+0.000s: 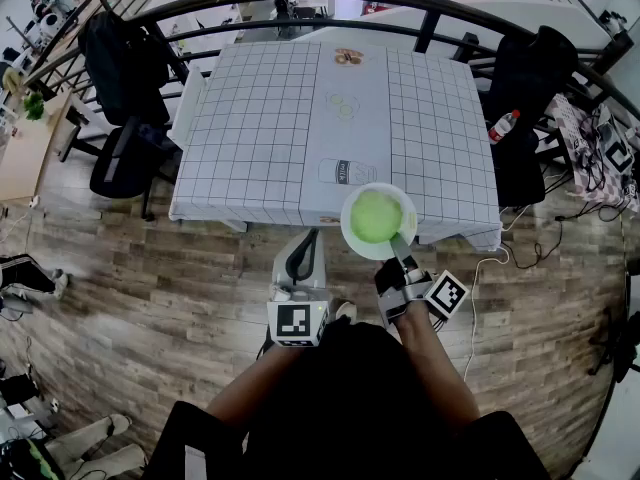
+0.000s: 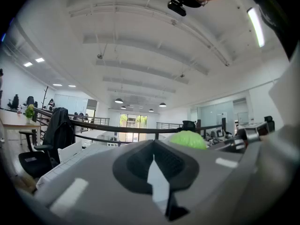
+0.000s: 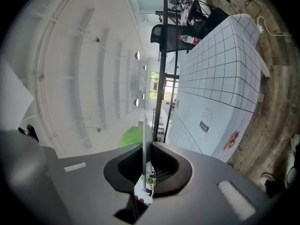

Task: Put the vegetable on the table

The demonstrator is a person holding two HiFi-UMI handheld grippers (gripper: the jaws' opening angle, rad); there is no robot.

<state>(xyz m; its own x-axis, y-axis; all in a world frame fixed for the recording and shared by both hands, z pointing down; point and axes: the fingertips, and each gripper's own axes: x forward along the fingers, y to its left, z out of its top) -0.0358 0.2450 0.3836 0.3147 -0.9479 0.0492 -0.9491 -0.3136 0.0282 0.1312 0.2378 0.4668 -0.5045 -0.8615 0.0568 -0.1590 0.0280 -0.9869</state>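
1. Right gripper (image 1: 401,246) jaws clamp the thin rim of the round white plate (image 1: 352,236).
2. Round, pale-green leafy vegetable (image 1: 375,216) sits on plate, held over near edge of grid-cloth table (image 1: 260,118).
3. Left gripper (image 1: 306,246) jaws nearly together, empty.

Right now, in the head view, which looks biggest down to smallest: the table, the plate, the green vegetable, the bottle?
1. table
2. plate
3. green vegetable, lying on the plate
4. bottle, though it is farther from the camera, so that's unsure

Light green vegetable (image 1: 375,216); white plate (image 1: 346,224); white tablecloth (image 1: 260,128), black grid; brown wood-grain floor (image 1: 150,298).
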